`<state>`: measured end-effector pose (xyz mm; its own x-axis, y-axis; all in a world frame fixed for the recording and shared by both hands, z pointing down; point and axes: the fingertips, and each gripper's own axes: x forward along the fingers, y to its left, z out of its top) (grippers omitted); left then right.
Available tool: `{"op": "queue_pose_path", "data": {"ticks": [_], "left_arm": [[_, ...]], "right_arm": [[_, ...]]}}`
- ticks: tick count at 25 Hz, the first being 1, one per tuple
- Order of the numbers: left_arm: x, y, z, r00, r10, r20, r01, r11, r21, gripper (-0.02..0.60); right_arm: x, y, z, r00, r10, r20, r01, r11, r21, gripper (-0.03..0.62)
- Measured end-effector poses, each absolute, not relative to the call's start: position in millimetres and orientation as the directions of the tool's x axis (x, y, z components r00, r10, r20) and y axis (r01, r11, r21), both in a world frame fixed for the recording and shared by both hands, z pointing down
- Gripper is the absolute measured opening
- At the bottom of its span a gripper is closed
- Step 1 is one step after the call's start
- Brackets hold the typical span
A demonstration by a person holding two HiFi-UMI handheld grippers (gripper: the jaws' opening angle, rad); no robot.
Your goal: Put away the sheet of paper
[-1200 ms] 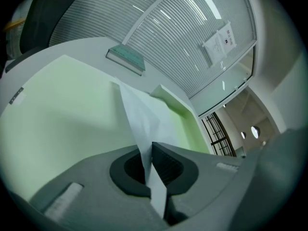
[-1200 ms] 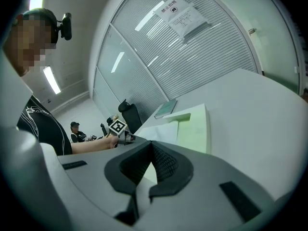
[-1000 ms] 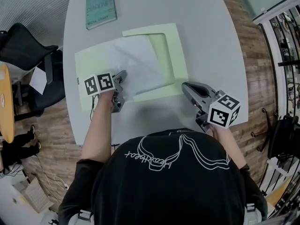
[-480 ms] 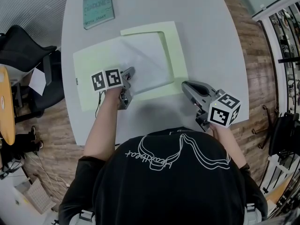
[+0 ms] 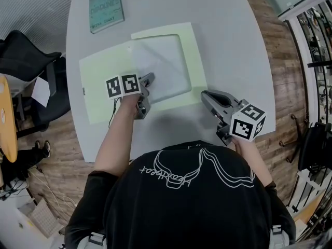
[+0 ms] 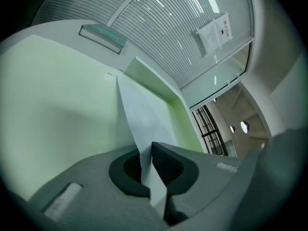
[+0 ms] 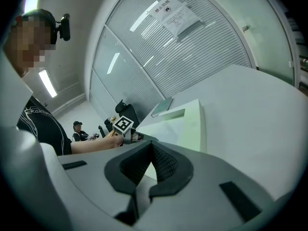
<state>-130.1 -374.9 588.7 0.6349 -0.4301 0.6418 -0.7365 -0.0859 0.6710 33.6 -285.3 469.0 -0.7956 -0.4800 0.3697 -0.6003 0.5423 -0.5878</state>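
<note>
Left gripper (image 5: 145, 93), frame centre: jaws clamped on paper (image 5: 161, 66) over green folder (image 5: 98, 84). Right gripper (image 5: 211, 98), lower right: jaws closed, empty, over counter (image 5: 233, 35).

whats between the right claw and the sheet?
Head view: going out from the sheet, only the folder, its green right border, then a short strip of bare table before the right claw.

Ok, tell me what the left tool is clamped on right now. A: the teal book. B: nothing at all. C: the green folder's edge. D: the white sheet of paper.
D: the left gripper view shows the left tool shut on the white sheet of paper, which runs out from between its jaws.
</note>
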Motion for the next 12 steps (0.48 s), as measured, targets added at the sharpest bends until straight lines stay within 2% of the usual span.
{"op": "queue_pose_path", "data": {"ticks": [4,6,7,12], "left_arm": [[-127.6,-376.6,589.0,0.637,-0.438,0.634,-0.737,-0.104,0.668,0.014],[-126.5,-377.4,586.8,0.643,-0.445,0.623,-0.729,-0.108,0.675,0.135],[-126.4,-378.0,585.4,0.643,-0.449,0.62,-0.727,-0.106,0.678,0.166],[-138.5,-381.2,578.9,0.58,-0.504,0.64,-0.771,-0.085,0.632,0.253]], "right_arm": [[34.1,-284.4,471.0,-0.795,-0.482,0.367,-0.6,0.539,-0.591,0.009],[33.5,-284.3,471.0,-0.798,-0.481,0.364,-0.597,0.541,-0.592,0.009],[33.3,-284.6,470.7,-0.799,-0.48,0.361,-0.594,0.543,-0.593,0.009],[33.4,-285.2,468.2,-0.799,-0.482,0.359,-0.594,0.545,-0.592,0.009]]}}
